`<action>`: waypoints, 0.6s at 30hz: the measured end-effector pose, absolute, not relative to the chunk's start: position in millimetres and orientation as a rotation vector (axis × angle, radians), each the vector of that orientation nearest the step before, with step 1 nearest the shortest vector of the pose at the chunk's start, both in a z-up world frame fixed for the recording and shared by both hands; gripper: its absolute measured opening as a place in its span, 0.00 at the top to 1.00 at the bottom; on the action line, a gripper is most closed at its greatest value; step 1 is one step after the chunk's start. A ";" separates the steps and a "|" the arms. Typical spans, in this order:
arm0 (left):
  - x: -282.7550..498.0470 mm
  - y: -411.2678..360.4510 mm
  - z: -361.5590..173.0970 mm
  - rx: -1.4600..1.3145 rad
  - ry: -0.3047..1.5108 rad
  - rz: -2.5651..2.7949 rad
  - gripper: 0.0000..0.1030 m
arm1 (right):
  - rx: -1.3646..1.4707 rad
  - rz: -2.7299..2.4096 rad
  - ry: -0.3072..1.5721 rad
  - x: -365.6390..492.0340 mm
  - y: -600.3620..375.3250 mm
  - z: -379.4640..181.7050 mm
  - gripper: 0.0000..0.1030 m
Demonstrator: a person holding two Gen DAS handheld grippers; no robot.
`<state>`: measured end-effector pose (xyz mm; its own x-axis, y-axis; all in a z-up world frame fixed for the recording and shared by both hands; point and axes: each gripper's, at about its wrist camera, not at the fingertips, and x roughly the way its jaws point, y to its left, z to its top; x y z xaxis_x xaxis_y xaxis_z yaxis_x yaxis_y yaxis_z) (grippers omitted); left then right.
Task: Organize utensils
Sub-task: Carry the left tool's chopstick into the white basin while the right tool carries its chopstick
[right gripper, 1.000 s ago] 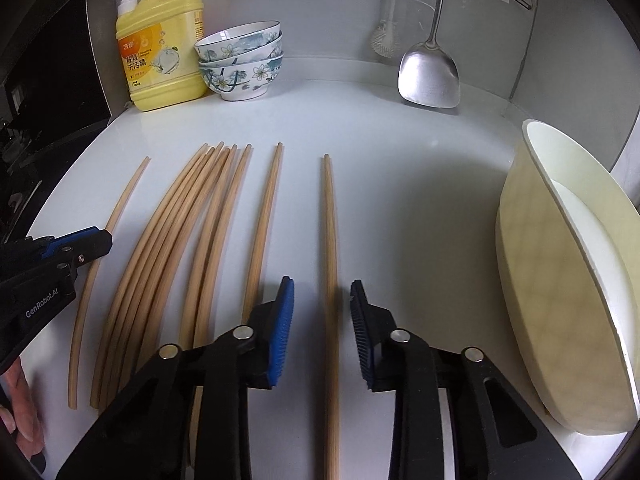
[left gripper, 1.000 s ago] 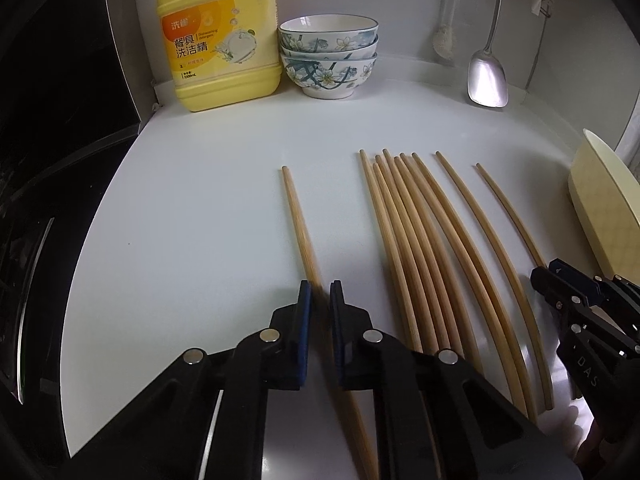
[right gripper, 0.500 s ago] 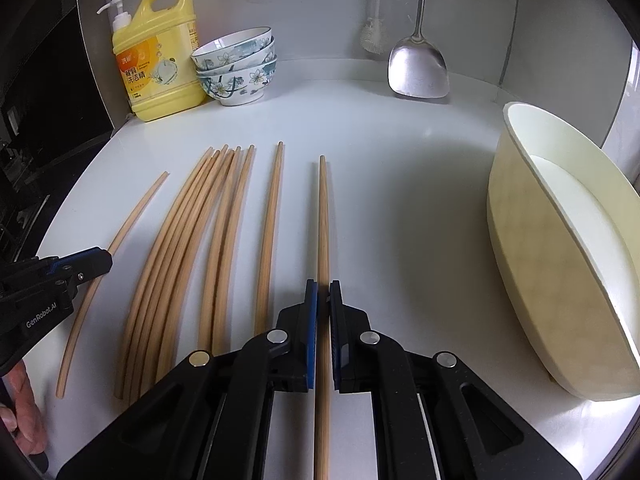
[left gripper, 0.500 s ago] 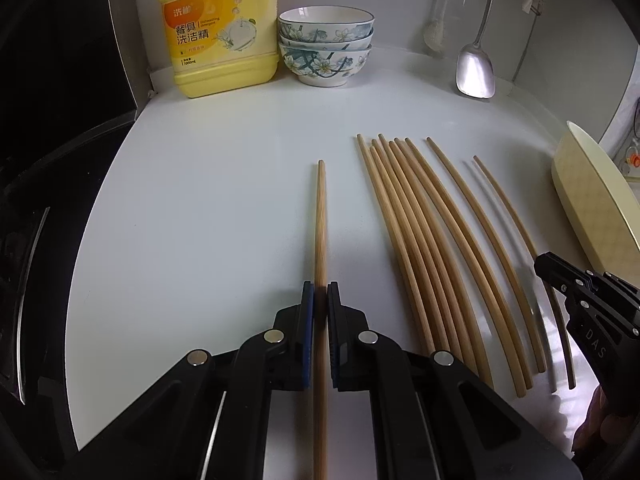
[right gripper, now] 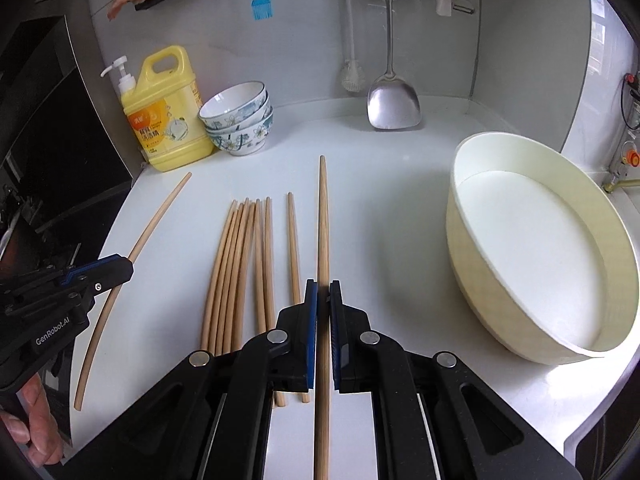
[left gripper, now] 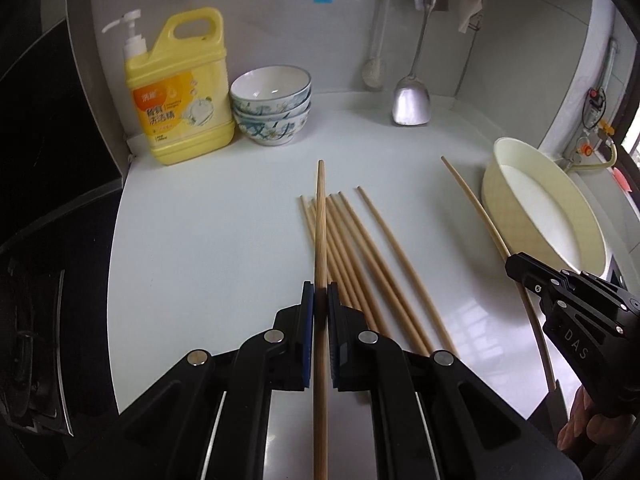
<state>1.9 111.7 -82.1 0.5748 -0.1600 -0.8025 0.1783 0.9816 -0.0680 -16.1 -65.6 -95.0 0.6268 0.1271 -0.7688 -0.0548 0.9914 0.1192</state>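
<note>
Several wooden chopsticks (left gripper: 352, 248) lie side by side on the white counter (left gripper: 208, 240); they also show in the right wrist view (right gripper: 240, 264). My left gripper (left gripper: 321, 292) is shut on one chopstick (left gripper: 320, 220) and holds it lifted above the pile. My right gripper (right gripper: 323, 290) is shut on another chopstick (right gripper: 322, 216), also lifted. The right gripper (left gripper: 516, 264) with its chopstick (left gripper: 476, 204) shows at the right of the left wrist view. The left gripper (right gripper: 120, 270) with its chopstick (right gripper: 156, 216) shows at the left of the right wrist view.
A cream basin (right gripper: 520, 184) stands on the right of the counter. A yellow detergent jug (right gripper: 168, 120) and stacked floral bowls (right gripper: 240, 120) stand at the back left. A metal spatula (right gripper: 394, 100) hangs on the back wall. A dark stove (left gripper: 36, 300) borders the counter's left edge.
Both grippers have risen from the counter, each lifting its gripped chopstick; a second ago the right gripper was open around its chopstick. The views now look from higher up.
</note>
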 end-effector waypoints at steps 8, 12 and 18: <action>3.4 52.5 -40.7 0.058 0.896 -0.340 0.93 | 0.116 -0.017 0.830 -36.3 -125.9 -47.9 0.94; 8.1 6.7 -26.6 0.049 0.888 -0.410 0.93 | 0.114 -0.070 0.824 -42.4 -169.3 -38.8 0.94; 24.0 -73.4 -11.8 0.030 0.890 -0.491 0.93 | 0.129 -0.115 0.845 -34.2 -239.4 -41.4 0.94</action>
<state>24.0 -73.4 -11.8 0.5262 -0.3980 -0.7515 0.4228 0.8892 -0.1748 -34.2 -239.4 -41.4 0.6580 -0.0503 -0.7513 0.1531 0.9859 0.0681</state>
